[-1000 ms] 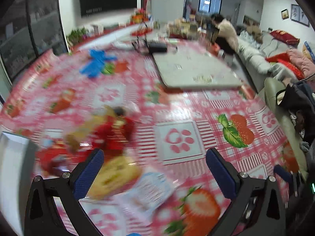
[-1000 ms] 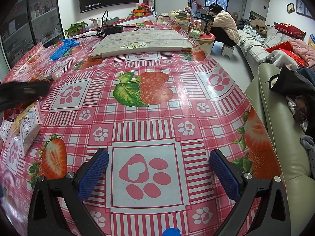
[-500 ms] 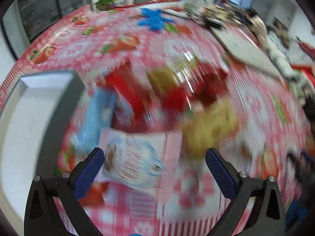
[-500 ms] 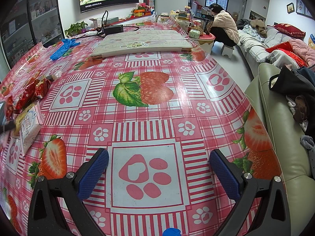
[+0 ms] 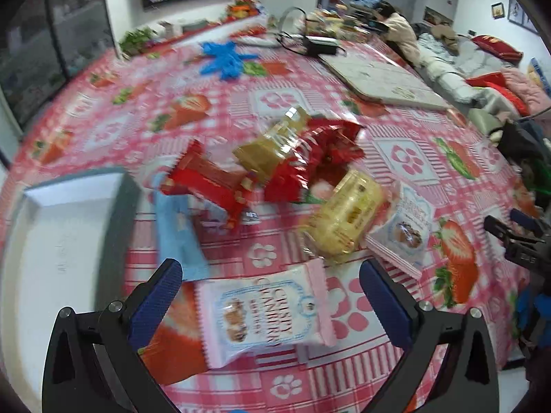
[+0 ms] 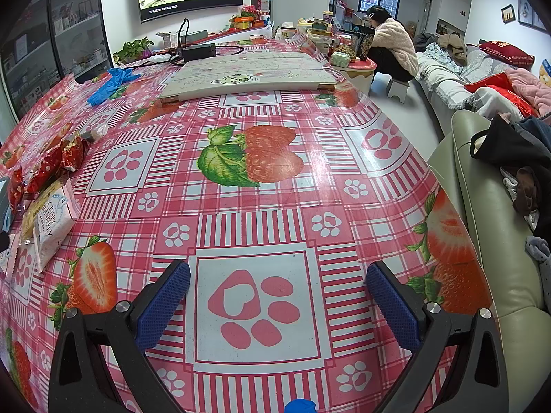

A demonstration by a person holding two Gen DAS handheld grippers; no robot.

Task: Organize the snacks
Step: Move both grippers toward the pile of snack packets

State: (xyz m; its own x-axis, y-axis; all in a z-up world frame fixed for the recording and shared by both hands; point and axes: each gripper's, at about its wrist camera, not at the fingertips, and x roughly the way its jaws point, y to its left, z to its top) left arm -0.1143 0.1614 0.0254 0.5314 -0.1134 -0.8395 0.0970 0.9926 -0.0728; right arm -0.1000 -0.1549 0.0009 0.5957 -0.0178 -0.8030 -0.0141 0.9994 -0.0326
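Looking through the left wrist view, we note the left gripper (image 5: 270,290) spread wide above the worktop (image 5: 406,158), holding nothing. Between its fingers, on the near side, lies a pink-edged white snack packet (image 5: 267,313). A second packet of the same kind (image 5: 404,227) sits farther right, touching a yellow wrapped snack (image 5: 344,216). Beyond these we see a heap: a red foil pack (image 5: 320,161), a gold pack (image 5: 272,144) and a red bar (image 5: 206,179), with a light blue bar (image 5: 179,237) on the left, just beside the grey tray (image 5: 69,241). The tray's visible interior is white. This view is motion-blurred.

In the right wrist view, the right gripper (image 6: 277,287) is also spread, empty, over a paw-print square of the strawberry tablecloth (image 6: 255,158). The snack heap (image 6: 44,189) lies at the far left edge, well apart from it. Blue gloves (image 6: 112,82) and a flat white board (image 6: 248,75) lie far across the worktop.
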